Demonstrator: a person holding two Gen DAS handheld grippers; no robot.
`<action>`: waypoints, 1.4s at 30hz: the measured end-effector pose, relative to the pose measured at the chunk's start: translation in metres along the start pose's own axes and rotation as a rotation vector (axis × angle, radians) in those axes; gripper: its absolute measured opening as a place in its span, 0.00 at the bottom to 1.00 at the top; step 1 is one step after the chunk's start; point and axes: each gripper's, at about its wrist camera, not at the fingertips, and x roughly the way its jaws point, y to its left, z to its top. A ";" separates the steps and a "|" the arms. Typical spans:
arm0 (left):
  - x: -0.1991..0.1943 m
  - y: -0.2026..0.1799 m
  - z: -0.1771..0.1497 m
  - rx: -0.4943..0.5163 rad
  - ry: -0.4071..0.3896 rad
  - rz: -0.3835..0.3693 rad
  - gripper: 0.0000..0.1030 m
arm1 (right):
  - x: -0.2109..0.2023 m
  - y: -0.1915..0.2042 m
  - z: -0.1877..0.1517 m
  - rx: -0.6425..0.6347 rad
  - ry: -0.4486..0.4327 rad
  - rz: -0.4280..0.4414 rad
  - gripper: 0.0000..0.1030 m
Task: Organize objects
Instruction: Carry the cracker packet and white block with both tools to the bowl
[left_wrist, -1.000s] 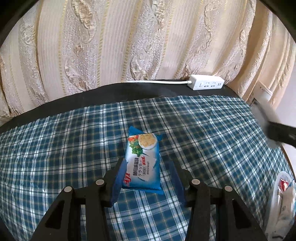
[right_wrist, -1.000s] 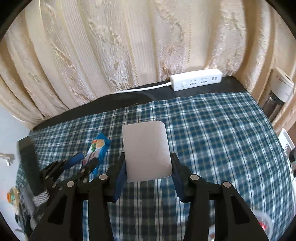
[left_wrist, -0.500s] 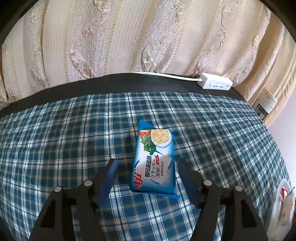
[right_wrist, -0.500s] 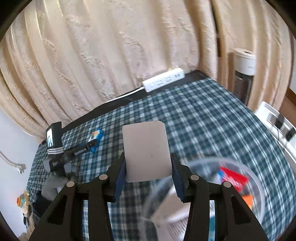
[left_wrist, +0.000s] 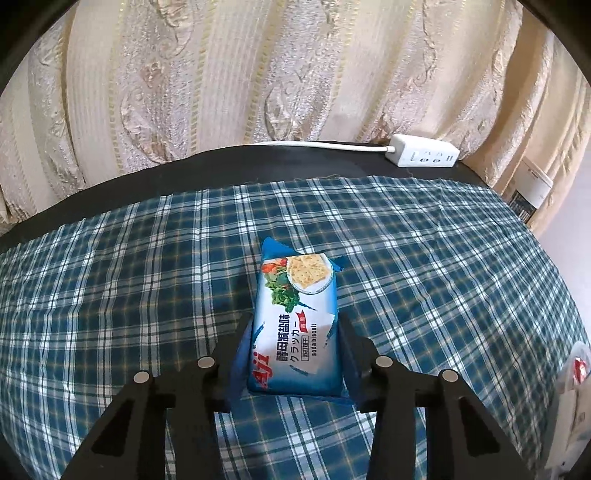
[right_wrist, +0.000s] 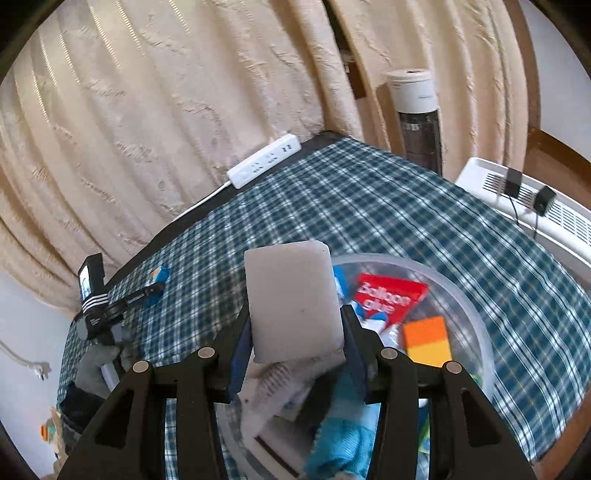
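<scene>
Now left gripper (left_wrist: 295, 345) clamped on the soda biscuit packet (left_wrist: 297, 325), lying on the plaid-covered bench (left_wrist: 110, 295). Right gripper (right_wrist: 295, 332) grips a white sponge block (right_wrist: 293, 302) above the clear plastic bowl (right_wrist: 476, 325).

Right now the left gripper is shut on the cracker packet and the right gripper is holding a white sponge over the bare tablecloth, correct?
Not quite. The right gripper holds the white sponge over the clear plastic tub, not bare cloth, as the right wrist view shows. The left gripper is indeed shut on the cracker packet.
</scene>
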 end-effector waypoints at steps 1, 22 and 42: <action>-0.001 -0.001 0.000 0.002 0.000 0.000 0.43 | -0.002 -0.002 -0.001 0.001 -0.006 -0.010 0.46; -0.051 -0.049 -0.003 0.093 -0.082 -0.098 0.43 | -0.036 -0.039 -0.020 0.059 -0.032 -0.118 0.46; -0.119 -0.123 -0.027 0.259 -0.144 -0.309 0.43 | -0.023 -0.070 -0.031 0.130 0.038 -0.204 0.46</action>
